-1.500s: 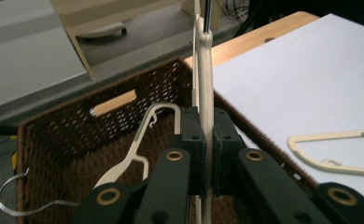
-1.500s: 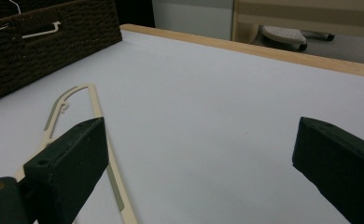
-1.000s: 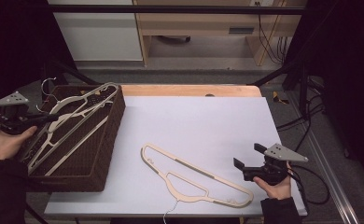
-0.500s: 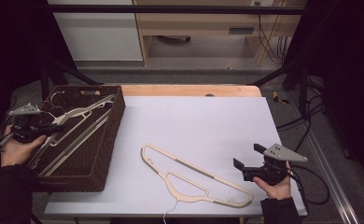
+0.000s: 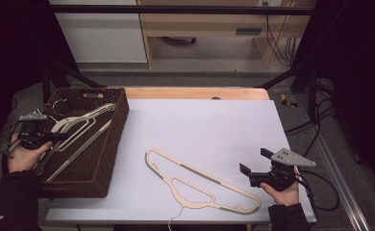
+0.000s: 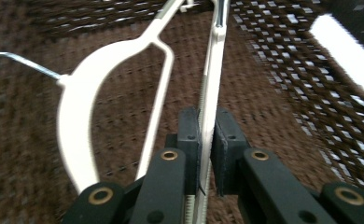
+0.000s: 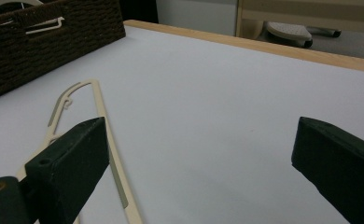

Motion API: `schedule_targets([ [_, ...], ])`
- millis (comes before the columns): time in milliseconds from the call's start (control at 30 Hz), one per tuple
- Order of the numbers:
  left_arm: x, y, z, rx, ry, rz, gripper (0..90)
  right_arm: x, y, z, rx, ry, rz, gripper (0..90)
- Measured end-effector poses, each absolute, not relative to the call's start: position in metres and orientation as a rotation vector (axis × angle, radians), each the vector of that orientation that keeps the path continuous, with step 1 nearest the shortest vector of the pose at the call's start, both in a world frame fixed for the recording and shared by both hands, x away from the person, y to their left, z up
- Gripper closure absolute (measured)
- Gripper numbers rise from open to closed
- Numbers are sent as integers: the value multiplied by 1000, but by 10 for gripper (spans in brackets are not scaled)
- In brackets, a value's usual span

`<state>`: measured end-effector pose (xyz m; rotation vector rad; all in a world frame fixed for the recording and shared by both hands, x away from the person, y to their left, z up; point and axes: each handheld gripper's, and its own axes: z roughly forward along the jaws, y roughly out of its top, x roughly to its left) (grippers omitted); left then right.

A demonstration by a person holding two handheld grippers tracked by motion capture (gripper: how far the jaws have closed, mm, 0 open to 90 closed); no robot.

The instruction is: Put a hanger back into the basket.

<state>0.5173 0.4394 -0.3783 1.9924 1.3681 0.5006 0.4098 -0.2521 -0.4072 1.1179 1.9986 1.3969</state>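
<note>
A dark wicker basket (image 5: 121, 126) stands at the table's left end with cream hangers (image 5: 82, 121) lying in it. My left gripper (image 5: 48, 138) reaches down into the basket. In the left gripper view its pads (image 6: 189, 128) clamp a thin cream hanger bar (image 6: 216, 70), beside a curved hanger shoulder (image 6: 80, 107) with a wire hook. Another cream hanger (image 5: 200, 180) lies flat on the white table top. My right gripper (image 5: 255, 162) rests just right of it, open, with nothing between its fingers (image 7: 77, 144); this hanger (image 7: 103, 112) runs past the left one.
The table's wooden far edge (image 5: 195, 93) borders a floor with furniture legs and cables. The basket wall (image 7: 40, 51) rises at the far left in the right gripper view. White table surface (image 5: 209, 125) stretches between the basket and the right hand.
The left hand has sunk with its hangers, which stuck out above the rim a second ago and now lie down inside the basket. The right hand and the table hanger have stayed put.
</note>
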Motion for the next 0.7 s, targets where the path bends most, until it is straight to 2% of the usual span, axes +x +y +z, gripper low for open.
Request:
schedule_targets([
  [267,520,448,-383,2002,1520,553,754,410,-251,-408,1120,2001,1423,49],
  [700,521,453,-393,1987,1678,549,532,411,-250,-408,1116,2013,1430,52],
])
